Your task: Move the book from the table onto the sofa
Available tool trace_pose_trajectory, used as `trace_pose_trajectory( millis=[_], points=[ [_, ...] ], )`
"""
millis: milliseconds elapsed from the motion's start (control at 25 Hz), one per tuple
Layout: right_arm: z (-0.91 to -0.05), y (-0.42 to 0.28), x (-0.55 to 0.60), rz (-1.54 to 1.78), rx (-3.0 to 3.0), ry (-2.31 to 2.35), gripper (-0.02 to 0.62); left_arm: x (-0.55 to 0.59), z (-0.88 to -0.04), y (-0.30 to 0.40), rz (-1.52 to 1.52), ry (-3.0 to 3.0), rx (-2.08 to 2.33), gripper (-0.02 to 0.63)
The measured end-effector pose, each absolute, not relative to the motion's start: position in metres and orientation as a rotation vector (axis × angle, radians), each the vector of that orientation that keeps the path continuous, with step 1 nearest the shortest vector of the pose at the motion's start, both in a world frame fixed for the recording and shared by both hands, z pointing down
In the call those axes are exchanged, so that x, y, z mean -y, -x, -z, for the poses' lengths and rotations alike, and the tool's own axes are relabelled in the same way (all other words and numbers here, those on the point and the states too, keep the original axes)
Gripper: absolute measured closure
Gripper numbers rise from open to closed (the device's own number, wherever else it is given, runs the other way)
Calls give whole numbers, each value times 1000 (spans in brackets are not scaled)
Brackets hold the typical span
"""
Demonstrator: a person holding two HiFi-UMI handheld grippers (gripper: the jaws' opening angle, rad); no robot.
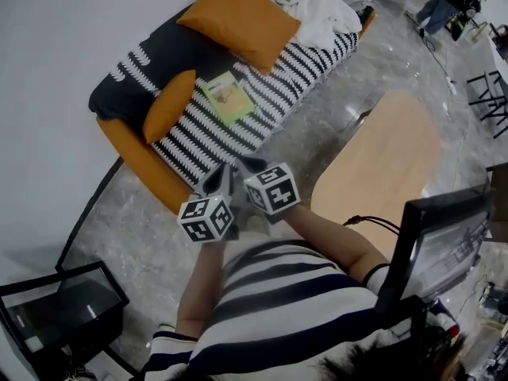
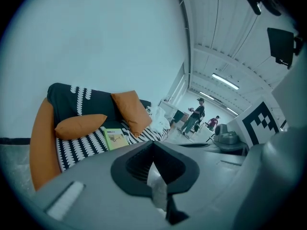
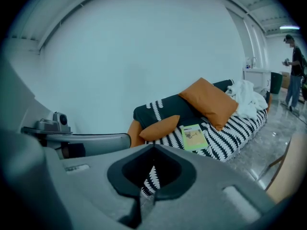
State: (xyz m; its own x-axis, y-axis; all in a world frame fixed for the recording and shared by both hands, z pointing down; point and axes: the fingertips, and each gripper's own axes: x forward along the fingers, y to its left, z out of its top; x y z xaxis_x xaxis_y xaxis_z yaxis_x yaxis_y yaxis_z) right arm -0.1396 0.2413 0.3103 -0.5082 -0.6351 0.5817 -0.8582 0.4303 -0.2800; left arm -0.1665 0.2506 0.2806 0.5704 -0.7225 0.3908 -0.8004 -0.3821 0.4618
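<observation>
Lying flat on the sofa point(image 1: 309, 62) between two orange cushions point(image 1: 242, 18), the book point(image 1: 228, 98) is ahead of both grippers, well apart from them. The left gripper point(image 2: 153, 145) and right gripper point(image 3: 153, 150) are squeezed shut and empty, side by side.

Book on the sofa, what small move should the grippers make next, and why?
Probably just draw both back and rest. The green book lies flat on the striped sofa seat beside the orange cushions; the left gripper and right gripper are shut on nothing, short of the sofa, so the task looks done.
</observation>
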Motion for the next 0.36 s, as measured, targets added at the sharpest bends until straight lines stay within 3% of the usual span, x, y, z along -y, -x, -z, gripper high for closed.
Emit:
trace_pose_trajectory(
  millis=[360],
  points=[
    [-306,128,-235,-764,2298,-1227,598,-244,-274,160,-133,-2144,1255,607]
  ],
)
